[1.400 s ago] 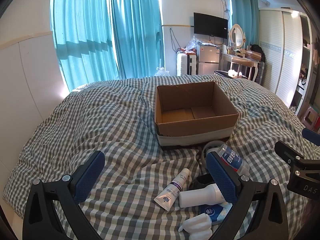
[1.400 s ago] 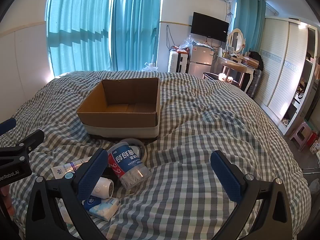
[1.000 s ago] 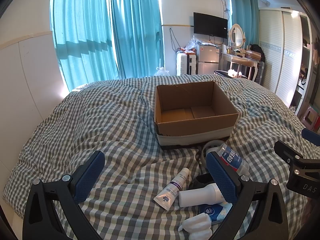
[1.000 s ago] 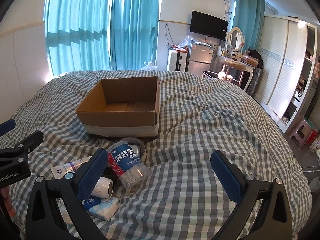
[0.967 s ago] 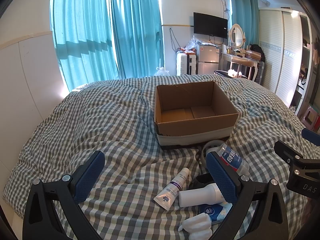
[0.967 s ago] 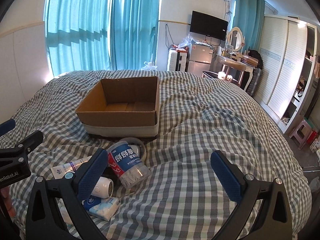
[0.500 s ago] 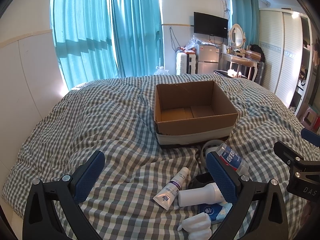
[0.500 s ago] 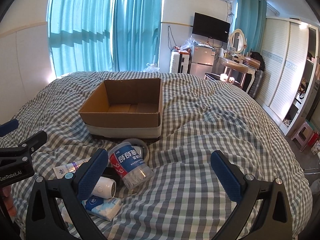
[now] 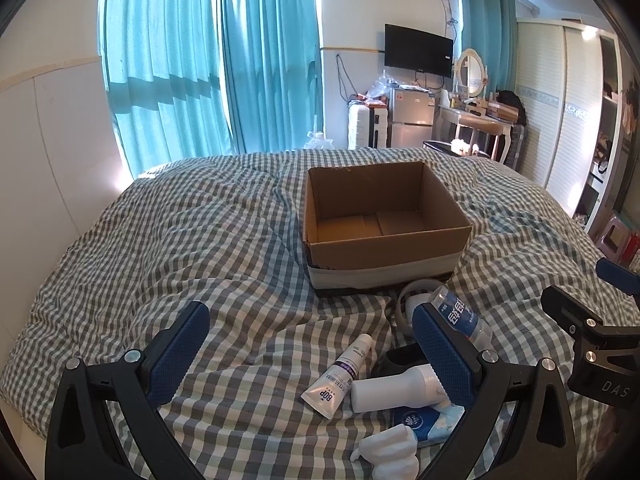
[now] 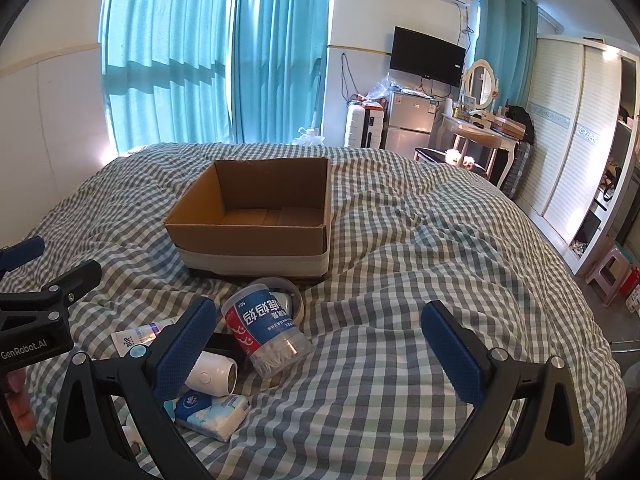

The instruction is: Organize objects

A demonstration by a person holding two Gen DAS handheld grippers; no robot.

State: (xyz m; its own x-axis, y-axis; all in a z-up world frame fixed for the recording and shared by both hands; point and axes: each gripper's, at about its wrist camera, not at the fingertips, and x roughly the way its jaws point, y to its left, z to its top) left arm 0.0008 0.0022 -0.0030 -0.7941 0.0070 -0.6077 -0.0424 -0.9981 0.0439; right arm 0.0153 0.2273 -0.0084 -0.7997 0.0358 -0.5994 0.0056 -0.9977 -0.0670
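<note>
An open, empty cardboard box (image 9: 384,240) (image 10: 256,240) sits on the checked bed. In front of it lie a clear cotton swab jar (image 10: 264,334) (image 9: 460,314), a tape roll (image 10: 292,298), a white BOP tube (image 9: 340,374), a white cylinder device (image 9: 394,388) (image 10: 212,376), a blue tissue pack (image 10: 212,412) (image 9: 426,420) and a white figurine (image 9: 386,454). My left gripper (image 9: 308,344) is open above the bed, left of the pile. My right gripper (image 10: 320,340) is open, just right of the jar. Both are empty.
The checked duvet (image 9: 200,240) covers the whole bed. Teal curtains (image 9: 208,72), a fridge (image 9: 410,120), a dressing table (image 9: 476,120) and a wardrobe (image 10: 576,136) line the far walls. A pink stool (image 10: 608,272) stands at the right.
Both grippers have shifted only slightly; the right view has drifted a little to the left, so the box and jar sit further right in it. Nothing was picked up.
</note>
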